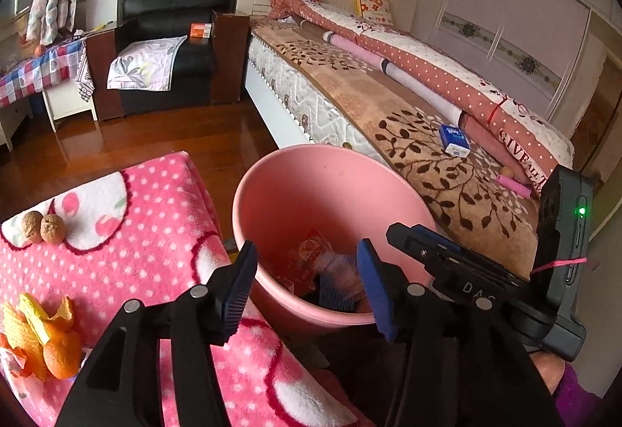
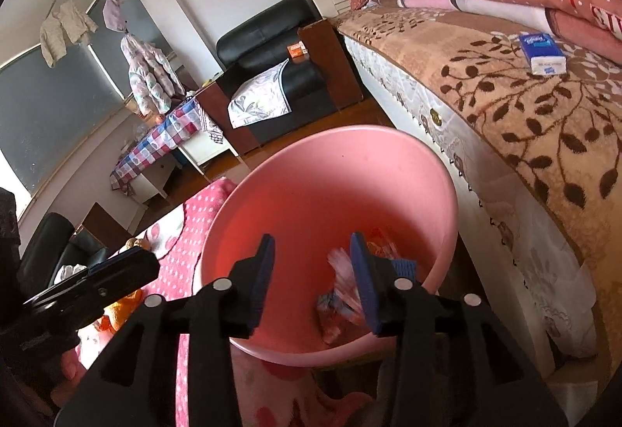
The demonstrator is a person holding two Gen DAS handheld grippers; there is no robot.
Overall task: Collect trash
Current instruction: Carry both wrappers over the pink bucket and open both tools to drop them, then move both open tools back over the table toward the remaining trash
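Left gripper [image 1: 307, 285] and right gripper [image 2: 313, 281] both hang over the pink bin [image 1: 272, 170], jaws apart, nothing held; wrappers [image 1: 311, 256] lie inside, apparently dropped there. Orange peel [image 1: 42, 333] and two walnuts [image 1: 42, 228] remain on the pink blanket [image 1: 155, 232], probably next. Legible: "GIVE" on the quilt [image 1: 509, 143].

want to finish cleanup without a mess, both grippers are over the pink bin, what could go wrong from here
1. The left gripper and right gripper hang close together, open, over the pink bin; they might collide.
2. The orange peel lies near the blanket's edge; a clumsy grab could push it off.
3. The walnuts may roll when pinched.
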